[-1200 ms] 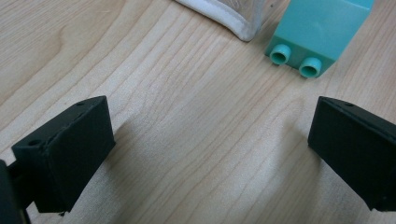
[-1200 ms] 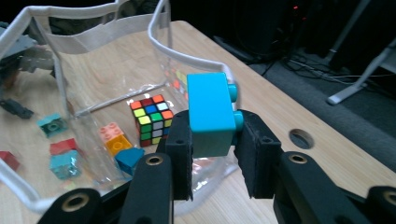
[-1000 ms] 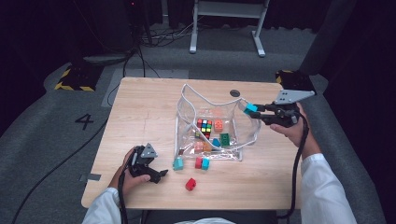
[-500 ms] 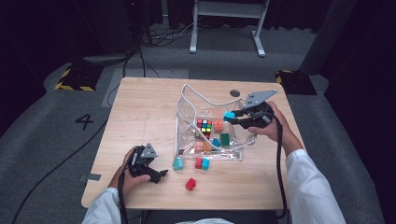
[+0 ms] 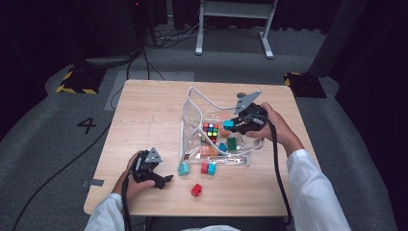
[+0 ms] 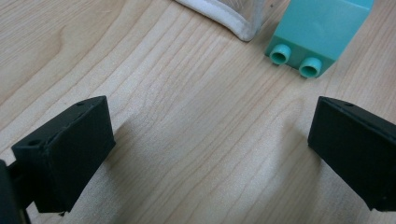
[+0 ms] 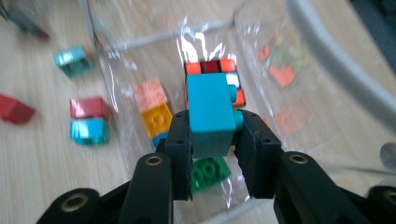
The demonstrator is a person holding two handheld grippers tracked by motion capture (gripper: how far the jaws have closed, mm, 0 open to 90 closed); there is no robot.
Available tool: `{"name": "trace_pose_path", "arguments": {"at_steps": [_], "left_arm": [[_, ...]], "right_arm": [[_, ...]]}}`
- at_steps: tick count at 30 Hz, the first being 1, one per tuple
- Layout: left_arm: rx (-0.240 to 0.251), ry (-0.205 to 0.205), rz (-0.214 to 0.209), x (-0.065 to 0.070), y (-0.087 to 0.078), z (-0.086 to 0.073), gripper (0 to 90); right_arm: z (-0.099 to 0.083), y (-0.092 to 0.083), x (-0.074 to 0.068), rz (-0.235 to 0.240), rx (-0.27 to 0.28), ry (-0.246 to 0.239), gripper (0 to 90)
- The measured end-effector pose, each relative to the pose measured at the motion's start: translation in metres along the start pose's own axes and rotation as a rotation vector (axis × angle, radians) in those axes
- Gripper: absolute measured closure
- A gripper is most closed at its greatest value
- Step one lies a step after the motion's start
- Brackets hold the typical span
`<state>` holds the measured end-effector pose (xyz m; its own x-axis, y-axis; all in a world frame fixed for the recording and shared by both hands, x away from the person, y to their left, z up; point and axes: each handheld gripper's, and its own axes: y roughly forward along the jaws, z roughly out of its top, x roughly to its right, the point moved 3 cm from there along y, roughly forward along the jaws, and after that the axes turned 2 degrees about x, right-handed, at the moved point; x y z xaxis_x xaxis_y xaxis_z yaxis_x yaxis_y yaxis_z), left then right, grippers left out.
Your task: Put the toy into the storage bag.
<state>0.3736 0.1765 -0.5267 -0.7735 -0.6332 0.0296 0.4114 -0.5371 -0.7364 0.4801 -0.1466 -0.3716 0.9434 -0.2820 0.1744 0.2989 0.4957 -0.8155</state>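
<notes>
A clear plastic bag with a white rim lies open on the wooden table. Inside it are a colour cube, a green brick and several other bricks. My right gripper hovers over the bag's right half, shut on a blue brick. In the right gripper view the blue brick sits pinched between the jaws of the right gripper, above the colour cube and the green brick. My left gripper rests open on the table. Its view shows the left gripper holding nothing.
Loose bricks lie in front of the bag: a teal one, a red one beside a cyan one, and a red one nearer the front edge. The teal brick lies just beyond the left jaws, next to the bag's rim.
My right gripper has carried the blue brick leftward and slightly down, from beyond the bag's right side to above its contents. The left gripper has stayed put.
</notes>
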Motion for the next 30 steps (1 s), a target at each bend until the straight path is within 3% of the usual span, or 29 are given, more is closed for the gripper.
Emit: {"name": "trace_pose_path", "arguments": {"at_steps": [2,7,10,13,24,30], "left_arm": [[-0.001,0.0,-0.001,0.0,0.0,0.0,0.3],[-0.002,0.001,0.0,0.0,0.0,0.0,0.3],[0.002,-0.002,-0.003,0.0,0.001,0.0,0.2],[0.002,-0.002,-0.002,0.0,0.001,0.001,0.1],[0.002,0.0,0.0,0.0,0.0,0.001,0.1],[0.002,-0.002,-0.003,0.0,0.001,0.001,0.1]], "right_arm": [[-0.003,0.005,0.003,0.01,-0.045,-0.015,67.7],[-0.014,0.004,0.006,-0.012,-0.151,0.015,67.7],[-0.023,0.0,0.008,0.0,-0.183,0.037,67.7],[-0.032,-0.001,0.011,-0.042,-0.24,0.032,67.5],[-0.041,-0.015,0.012,-0.059,-0.154,0.059,63.3],[-0.045,-0.028,0.013,-0.052,-0.061,0.076,59.5]]}}
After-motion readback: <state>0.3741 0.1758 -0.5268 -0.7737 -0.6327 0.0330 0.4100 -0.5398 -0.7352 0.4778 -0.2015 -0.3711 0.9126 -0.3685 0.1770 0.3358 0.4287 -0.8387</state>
